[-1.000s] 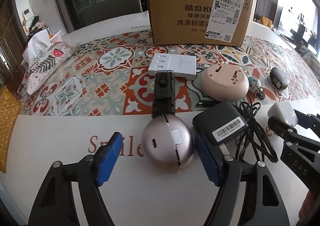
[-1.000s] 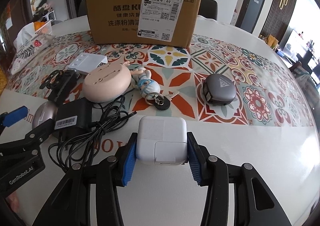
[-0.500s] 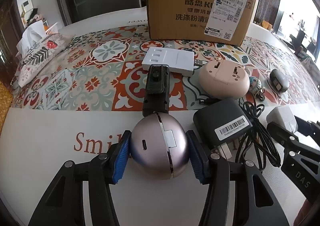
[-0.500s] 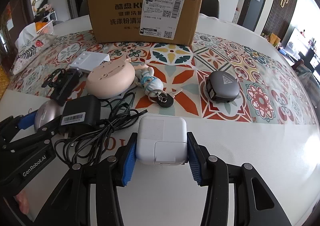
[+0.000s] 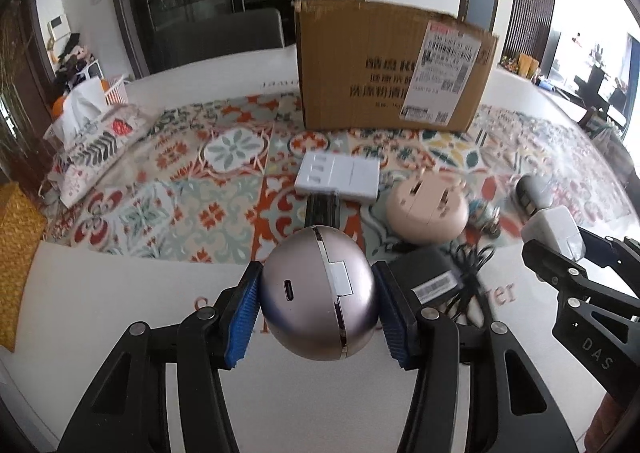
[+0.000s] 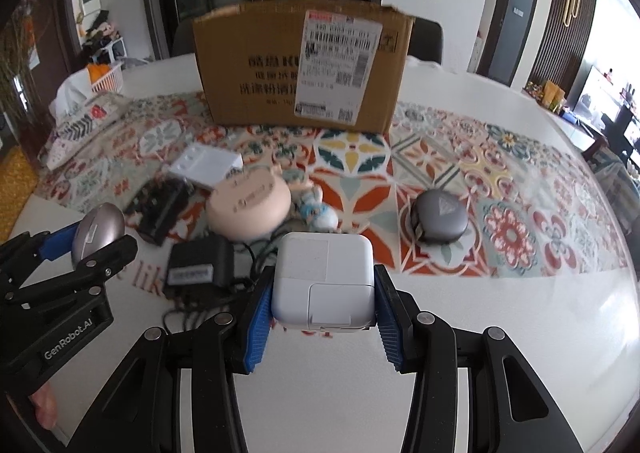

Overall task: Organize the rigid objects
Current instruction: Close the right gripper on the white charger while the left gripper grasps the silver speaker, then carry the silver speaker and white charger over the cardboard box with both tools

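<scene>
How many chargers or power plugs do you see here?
2. A white charger is clamped in the right gripper. A black charger lies on the table with its cable, left of the white one. More may be hidden in the cardboard box.

Metallic mauve round case (image 5: 318,293); glossy white square charger (image 6: 324,281); brown cardboard box (image 6: 300,65); red, teal and orange tile-patterned mat (image 6: 500,189); plain white desk (image 6: 520,353).

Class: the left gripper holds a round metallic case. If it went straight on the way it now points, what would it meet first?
Probably the black clip-like gadget lying just beyond the metallic case held in the left gripper, then the white flat box. Depth is hard to judge.
</scene>
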